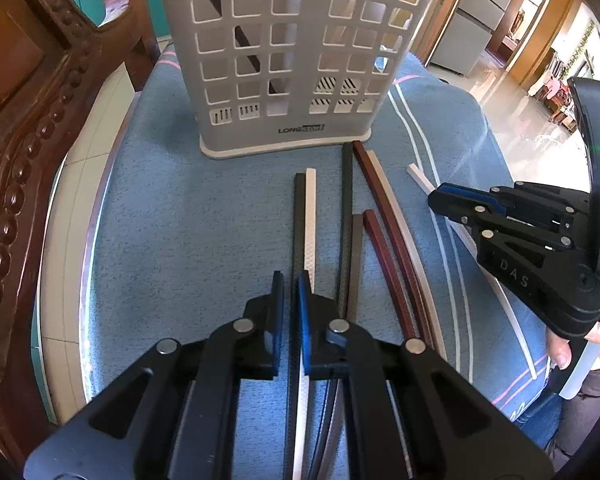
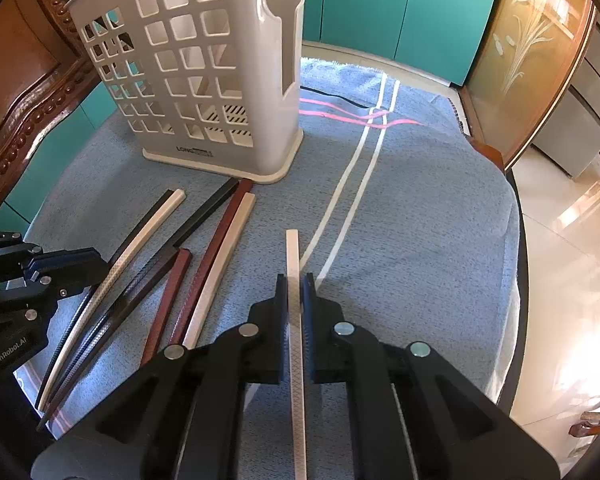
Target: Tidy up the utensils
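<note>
A white perforated utensil holder (image 1: 284,60) (image 2: 204,80) stands upright at the back of the blue cloth (image 1: 172,220), with a dark stick showing through its holes. Several chopsticks, black, dark red and white, lie side by side in front of it (image 1: 380,208) (image 2: 216,248). My left gripper (image 1: 291,280) (image 2: 100,264) is shut on a black chopstick (image 1: 299,208) that lies on the cloth. A white chopstick (image 1: 310,216) lies right beside it, passing under the right finger. My right gripper (image 2: 295,282) (image 1: 436,200) is shut on a separate white chopstick (image 2: 292,248) (image 1: 416,174), off to the right of the group.
A carved dark wooden frame (image 1: 28,140) curves along the left of the table. Teal cabinet doors (image 2: 400,8) stand behind. The cloth ends at the round table edge (image 2: 518,240) on the right, with shiny floor beyond. A person's hand (image 1: 560,350) holds the right gripper.
</note>
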Motion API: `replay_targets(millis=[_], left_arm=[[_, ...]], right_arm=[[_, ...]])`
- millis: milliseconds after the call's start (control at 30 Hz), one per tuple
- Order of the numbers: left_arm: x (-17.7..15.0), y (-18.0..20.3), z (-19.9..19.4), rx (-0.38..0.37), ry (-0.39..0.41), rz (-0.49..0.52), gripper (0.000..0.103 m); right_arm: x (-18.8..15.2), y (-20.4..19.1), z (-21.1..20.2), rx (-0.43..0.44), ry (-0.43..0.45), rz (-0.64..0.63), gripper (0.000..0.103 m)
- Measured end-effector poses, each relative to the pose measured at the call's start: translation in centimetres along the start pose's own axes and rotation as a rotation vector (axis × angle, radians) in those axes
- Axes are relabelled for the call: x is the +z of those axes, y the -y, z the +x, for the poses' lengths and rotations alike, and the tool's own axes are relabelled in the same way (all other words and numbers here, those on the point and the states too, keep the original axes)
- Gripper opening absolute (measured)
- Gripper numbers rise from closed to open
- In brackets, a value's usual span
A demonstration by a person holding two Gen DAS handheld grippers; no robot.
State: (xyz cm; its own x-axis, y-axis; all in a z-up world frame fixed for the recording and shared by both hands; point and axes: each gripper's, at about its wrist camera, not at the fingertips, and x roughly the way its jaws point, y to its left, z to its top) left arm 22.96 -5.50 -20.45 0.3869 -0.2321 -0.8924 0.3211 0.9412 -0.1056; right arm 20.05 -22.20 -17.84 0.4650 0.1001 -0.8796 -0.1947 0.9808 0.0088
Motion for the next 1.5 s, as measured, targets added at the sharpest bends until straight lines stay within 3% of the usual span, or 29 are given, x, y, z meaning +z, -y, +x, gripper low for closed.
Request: replay_targets(millis=[467,633,767,833,900,1067,1300,1500], left_arm=[[-0.1,0.4,0.2,0.025,0.011,0.002,0.021],[-0.1,0.4,0.2,0.024,0.009,0.004,0.021],[-0.1,0.3,0.1,0.000,0.001,0.004,0.009],[-0.1,0.4,0.1,-0.003,0.001,0.010,0.007],[-0.2,0.4,0.1,-0.008,-0.001,0.008,0.006],[-0.2,0.0,0.1,-0.015,-0.004,-0.011,0.006],[-0.3,-0.4,0.0,-0.010,-0.005,-0.019,0.009],[-0.2,-1.6,-0.4,-0.015,-0.002,-0.050,0.016]], right_arm=[[-0.3,-0.4,0.2,0.000,0.002,-0.003,0.017],[-0.4,-0.6,0.1,-0.010,0.005,-0.019,0.017],[-0.6,-1.3,0.0,-0.012,0.016,-0.054,0.013],[-0.7,-1.7,-0.1,-0.011,0.023,-0.075,0.007],[-0.8,-1.8,-0.1,-0.007,0.026,-0.080,0.007],[-0.8,-1.7,-0.2,-0.009,0.026,-0.080,0.007],[-0.7,-0.6,-0.4,-0.105,0.021,-0.072,0.007],[-0.1,1.4,-1.0,-0.041,0.020,0.002,0.008]])
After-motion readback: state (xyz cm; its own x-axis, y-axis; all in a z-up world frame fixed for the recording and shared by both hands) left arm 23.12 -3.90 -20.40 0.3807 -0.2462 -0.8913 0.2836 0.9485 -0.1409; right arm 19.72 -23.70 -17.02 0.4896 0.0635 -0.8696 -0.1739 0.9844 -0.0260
